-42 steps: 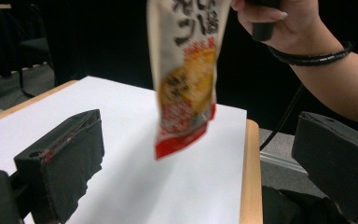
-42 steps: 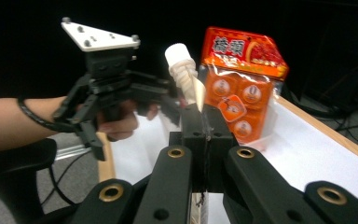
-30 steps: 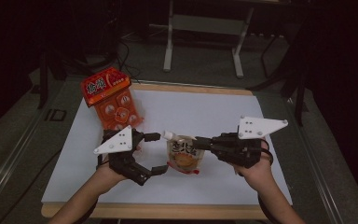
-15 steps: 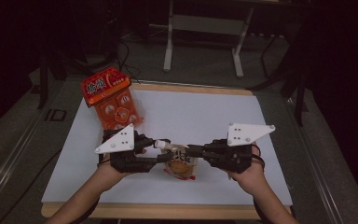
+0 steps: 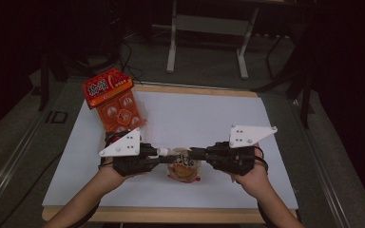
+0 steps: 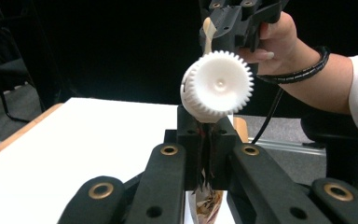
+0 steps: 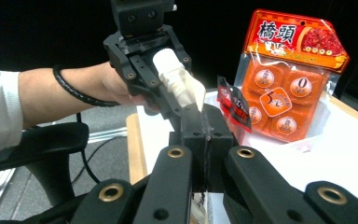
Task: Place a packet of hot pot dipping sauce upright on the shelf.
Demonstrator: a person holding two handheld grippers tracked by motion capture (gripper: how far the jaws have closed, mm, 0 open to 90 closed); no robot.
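A small snack pouch (image 5: pixel 184 167) with a white ribbed screw cap (image 6: pixel 219 86) hangs between both grippers just above the white table (image 5: pixel 209 118). My left gripper (image 5: pixel 160 154) has just been closing and now pinches the pouch's top edge (image 6: pixel 208 198) right under the cap. From the other side, my right gripper (image 5: pixel 194 153) is shut on the same top edge; in the right gripper view its jaws (image 7: pixel 205 135) meet on the seam, with the white spout (image 7: pixel 177 79) just beyond. The two grippers face each other, almost tip to tip.
An orange multi-pack of snacks (image 5: pixel 115 102) stands tilted at the table's back left; in the right gripper view the orange multi-pack (image 7: pixel 289 79) is close behind the pouch. The table's wooden front edge (image 5: pixel 171 214) runs near the forearms. A metal stand (image 5: pixel 206 28) is on the dark floor behind.
The left gripper's jaws, wide open a second ago, have closed on the pouch's top beside the cap. The right gripper has shifted slightly left, still gripping the pouch.
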